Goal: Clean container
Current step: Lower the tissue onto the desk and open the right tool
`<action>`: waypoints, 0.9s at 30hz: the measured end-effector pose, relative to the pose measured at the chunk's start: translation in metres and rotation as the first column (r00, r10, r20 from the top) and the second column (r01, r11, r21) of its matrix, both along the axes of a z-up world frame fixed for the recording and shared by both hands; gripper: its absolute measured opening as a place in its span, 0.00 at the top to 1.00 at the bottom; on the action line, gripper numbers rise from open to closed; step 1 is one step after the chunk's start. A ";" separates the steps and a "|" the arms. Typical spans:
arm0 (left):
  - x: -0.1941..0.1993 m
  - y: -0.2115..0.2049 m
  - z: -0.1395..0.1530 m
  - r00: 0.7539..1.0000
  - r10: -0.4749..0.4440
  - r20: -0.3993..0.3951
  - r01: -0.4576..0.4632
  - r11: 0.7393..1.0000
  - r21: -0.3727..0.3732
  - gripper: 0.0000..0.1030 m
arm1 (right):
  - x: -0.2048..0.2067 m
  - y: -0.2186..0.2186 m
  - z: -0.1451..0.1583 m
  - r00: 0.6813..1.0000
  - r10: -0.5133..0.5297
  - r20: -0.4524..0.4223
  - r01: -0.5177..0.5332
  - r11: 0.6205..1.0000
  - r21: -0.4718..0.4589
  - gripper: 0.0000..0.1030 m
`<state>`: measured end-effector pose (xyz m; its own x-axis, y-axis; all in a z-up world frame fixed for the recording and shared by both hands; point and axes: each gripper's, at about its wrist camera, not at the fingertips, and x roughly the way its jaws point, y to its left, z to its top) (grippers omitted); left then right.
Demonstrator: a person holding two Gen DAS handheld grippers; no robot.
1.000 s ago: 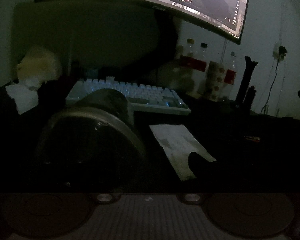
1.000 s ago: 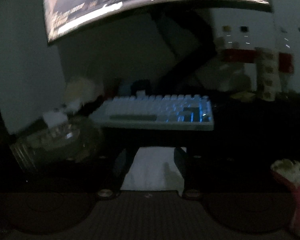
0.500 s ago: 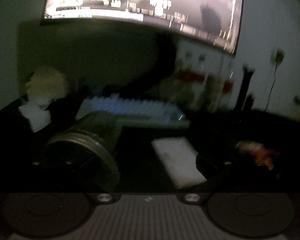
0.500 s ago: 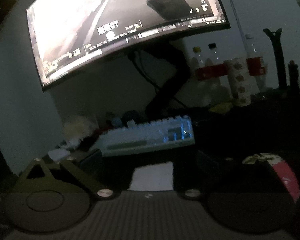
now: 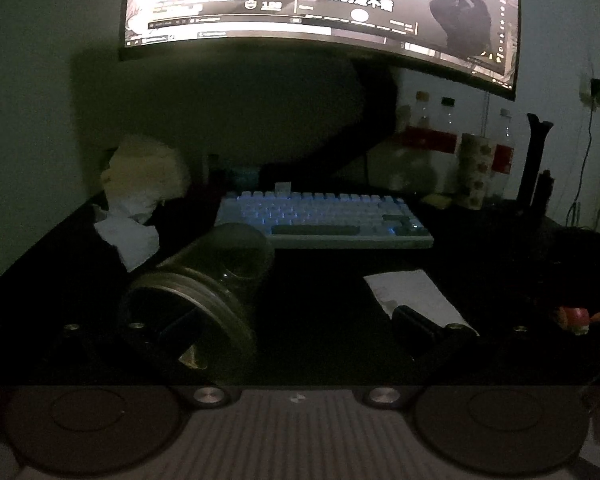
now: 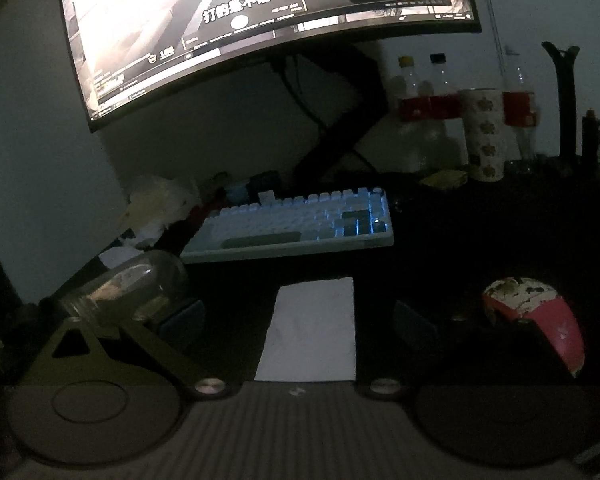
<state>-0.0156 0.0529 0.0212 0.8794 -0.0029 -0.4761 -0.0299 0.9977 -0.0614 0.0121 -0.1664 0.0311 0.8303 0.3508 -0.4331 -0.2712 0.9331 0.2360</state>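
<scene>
A clear glass jar (image 5: 204,292) lies on its side on the dark desk, mouth toward my left camera; it also shows in the right wrist view (image 6: 128,292) at the left. My left gripper (image 5: 296,328) is open, its left finger (image 5: 172,328) in front of the jar's mouth and its right finger (image 5: 420,324) over the white folded wipe (image 5: 412,294). My right gripper (image 6: 300,320) is open, its fingers on either side of the same wipe (image 6: 312,332), which lies flat on the desk.
A backlit white keyboard (image 5: 320,220) sits behind the jar under a curved monitor (image 5: 320,8). Crumpled tissues (image 5: 140,200) lie at the left. Bottles and a patterned cup (image 6: 484,136) stand at the back right. A red-and-white packet (image 6: 536,312) lies to the right.
Both cameras pulled back and tilted up. The jar now looks smaller and farther in the left view. The right gripper's fingers have spread wider around the wipe.
</scene>
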 end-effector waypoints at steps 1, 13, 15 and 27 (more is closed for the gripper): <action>0.001 0.000 -0.001 1.000 0.003 -0.007 -0.003 1.000 0.000 0.00 | 0.000 0.000 0.000 1.000 0.005 0.003 -0.005 1.000 0.003 0.00; 0.020 0.051 -0.022 1.000 0.016 -0.021 -0.018 0.994 -0.108 0.00 | 0.014 -0.002 -0.015 0.998 0.017 -0.052 -0.016 1.000 0.019 0.00; 0.024 0.060 -0.026 1.000 0.018 -0.023 -0.021 0.991 -0.129 0.00 | 0.015 -0.001 -0.017 0.998 0.030 -0.059 -0.029 0.999 0.018 0.00; 0.025 0.044 -0.045 0.996 -0.023 0.084 0.033 0.993 -0.117 0.93 | 0.018 0.005 -0.027 0.995 0.078 -0.070 -0.078 0.997 0.005 0.00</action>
<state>0.0097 0.0972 -0.0240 0.9145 -0.0800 -0.3965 0.0079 0.9836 -0.1803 0.0299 -0.1615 0.0038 0.7682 0.4144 -0.4880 -0.3258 0.9092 0.2592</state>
